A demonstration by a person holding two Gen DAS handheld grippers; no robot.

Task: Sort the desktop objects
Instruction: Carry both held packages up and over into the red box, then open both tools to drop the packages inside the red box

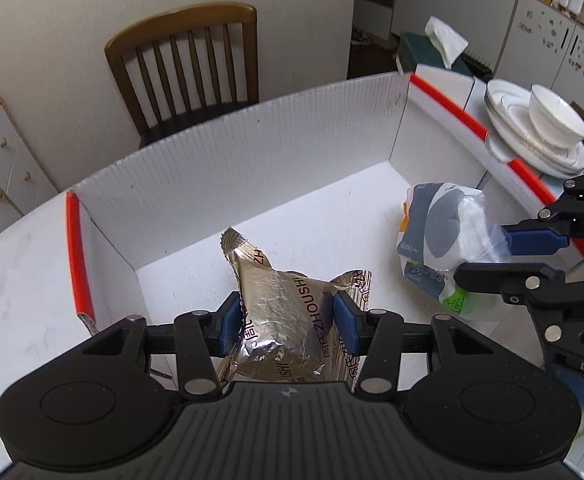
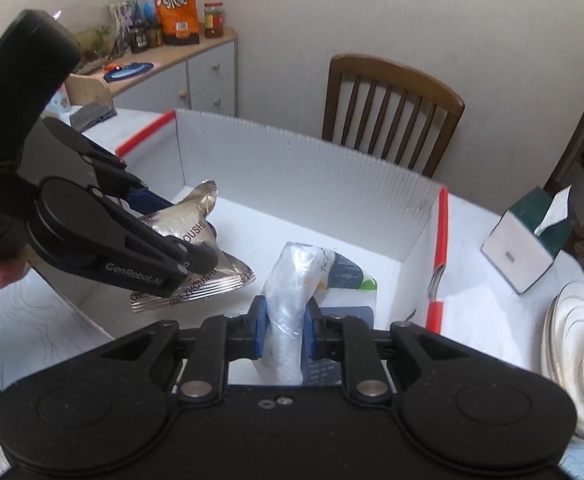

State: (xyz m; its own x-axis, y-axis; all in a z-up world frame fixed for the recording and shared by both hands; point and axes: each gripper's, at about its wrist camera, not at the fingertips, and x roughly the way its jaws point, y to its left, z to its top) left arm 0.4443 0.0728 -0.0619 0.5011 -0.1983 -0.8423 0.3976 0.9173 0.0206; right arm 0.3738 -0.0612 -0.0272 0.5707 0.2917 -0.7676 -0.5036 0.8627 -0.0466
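My left gripper [image 1: 287, 316] is shut on a silver foil snack packet [image 1: 283, 304] and holds it over the white corrugated box [image 1: 251, 148]. It also shows in the right wrist view [image 2: 171, 236], with the packet [image 2: 195, 220] in it. My right gripper [image 2: 285, 330] is shut on a blue-and-white tissue pack in clear wrap [image 2: 292, 292], held inside the box [image 2: 332, 172] near its right wall. In the left wrist view the right gripper [image 1: 488, 252] pinches that pack [image 1: 436, 236].
The box has orange edge strips [image 1: 77, 252]. A stack of white plates with a bowl [image 1: 540, 128] and a tissue box [image 2: 528, 240] stand on the table to the right. A wooden chair [image 1: 187, 68] is behind the table. A sideboard with jars [image 2: 171, 40] stands at the left.
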